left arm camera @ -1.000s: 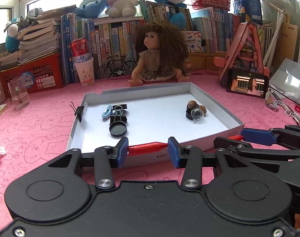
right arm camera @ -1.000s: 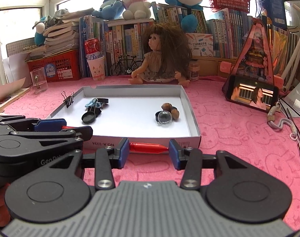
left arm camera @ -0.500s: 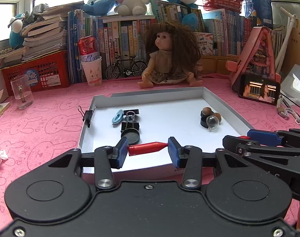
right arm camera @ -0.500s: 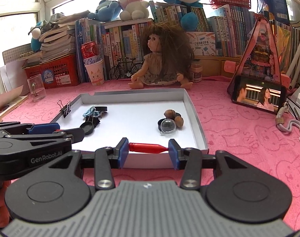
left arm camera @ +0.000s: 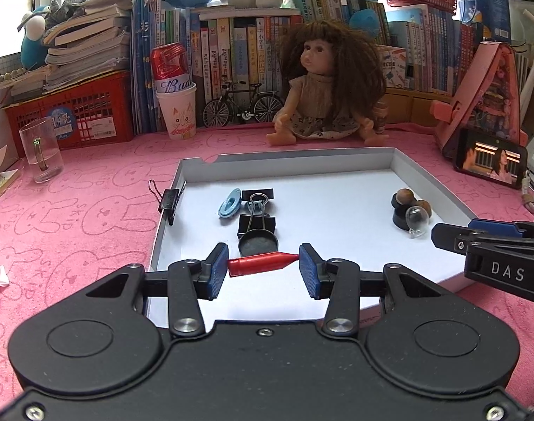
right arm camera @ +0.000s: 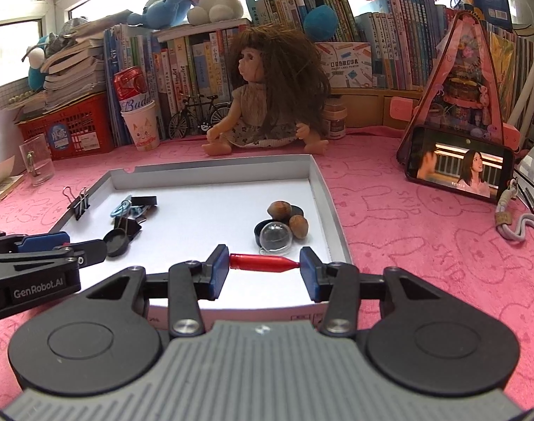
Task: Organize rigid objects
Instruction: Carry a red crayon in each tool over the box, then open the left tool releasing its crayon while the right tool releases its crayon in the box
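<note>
The white tray [left arm camera: 429,181] lay on the pink cloth [left arm camera: 73,217], its low walls closing all four sides, with a black binder clip [left arm camera: 168,201] pinched over the left wall. Inside, a cluster around the round black lid [left arm camera: 258,244] sat left of centre and another around the glass ball [left arm camera: 417,218] sat near the right wall. The bare white floor between them and along the near wall was the widest free stretch. The left gripper [left arm camera: 263,266] hung over the near part of that floor, its blue pads set narrow and clamping a red pointed piece [left arm camera: 259,264] end to end. The piece's long axis ran crosswise between the pads, blunt base against the left pad and tip toward the right. The right gripper [right arm camera: 264,266] hovered over the near right part of the tray, just before the glass ball. It gripped a second red pointed piece [right arm camera: 259,262] the same way, level, with its tip pointing right.
</note>
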Available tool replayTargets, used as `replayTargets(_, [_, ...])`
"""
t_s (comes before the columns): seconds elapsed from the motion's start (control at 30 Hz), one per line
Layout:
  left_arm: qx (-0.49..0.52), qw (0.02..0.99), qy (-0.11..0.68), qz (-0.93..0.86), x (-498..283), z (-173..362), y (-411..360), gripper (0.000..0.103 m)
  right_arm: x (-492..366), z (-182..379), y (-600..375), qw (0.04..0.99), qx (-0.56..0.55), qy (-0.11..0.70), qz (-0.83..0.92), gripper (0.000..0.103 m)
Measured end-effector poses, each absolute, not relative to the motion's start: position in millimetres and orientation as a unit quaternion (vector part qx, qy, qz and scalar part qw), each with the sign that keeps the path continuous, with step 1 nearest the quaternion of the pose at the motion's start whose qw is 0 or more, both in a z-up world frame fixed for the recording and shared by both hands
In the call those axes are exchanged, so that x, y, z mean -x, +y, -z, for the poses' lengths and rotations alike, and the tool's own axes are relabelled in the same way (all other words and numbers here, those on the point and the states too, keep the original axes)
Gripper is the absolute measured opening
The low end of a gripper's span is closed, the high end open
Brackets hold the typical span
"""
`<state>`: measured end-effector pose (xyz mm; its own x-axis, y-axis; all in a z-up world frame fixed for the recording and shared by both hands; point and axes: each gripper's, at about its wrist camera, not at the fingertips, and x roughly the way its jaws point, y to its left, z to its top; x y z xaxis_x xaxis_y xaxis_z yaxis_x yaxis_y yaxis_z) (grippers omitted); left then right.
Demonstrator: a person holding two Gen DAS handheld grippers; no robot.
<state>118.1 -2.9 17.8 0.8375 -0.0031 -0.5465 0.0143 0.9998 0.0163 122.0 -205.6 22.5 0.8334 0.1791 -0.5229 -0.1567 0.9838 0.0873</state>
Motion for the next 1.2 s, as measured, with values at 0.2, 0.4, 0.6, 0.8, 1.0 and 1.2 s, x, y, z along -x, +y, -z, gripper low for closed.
replayTargets(0.2, [-0.014,0.958,0.288,0.005,-129.7,-12.5,-2.4,0.042,-134.6,-15.8,-205.2,0.955,-0.025,0.285,-0.082,0.05])
replayTargets(0.4, [-0.018,0.954,0.299,0.002,-141.4,-4.7,-2.9,0.042,-144.8,-8.1,-205.9,0.952,-0.028,0.296,-0.076,0.05])
replayTargets(0.6, [-0.019,0.951,0.31,-0.001,-151.7,2.1,-1.5,0.042,-152.3,-3.3,-206.7,0.95,-0.038,0.303,-0.073,0.05])
replayTargets(0.8, [-0.02,0.951,0.308,-0.002,-155.0,3.6,-1.5,0.042,-160.1,-2.7,-203.3,0.949,-0.036,0.304,-0.075,0.05])
replayTargets(1.0, [-0.017,0.95,0.312,-0.001,-159.4,2.1,-2.2,0.042,-160.9,-2.9,-202.4,0.95,-0.036,0.303,-0.074,0.05])
replayTargets(1.2, [-0.016,0.95,0.312,-0.001,-160.6,2.7,-1.7,0.043,-161.7,-2.8,-201.6,0.949,-0.034,0.303,-0.073,0.05])
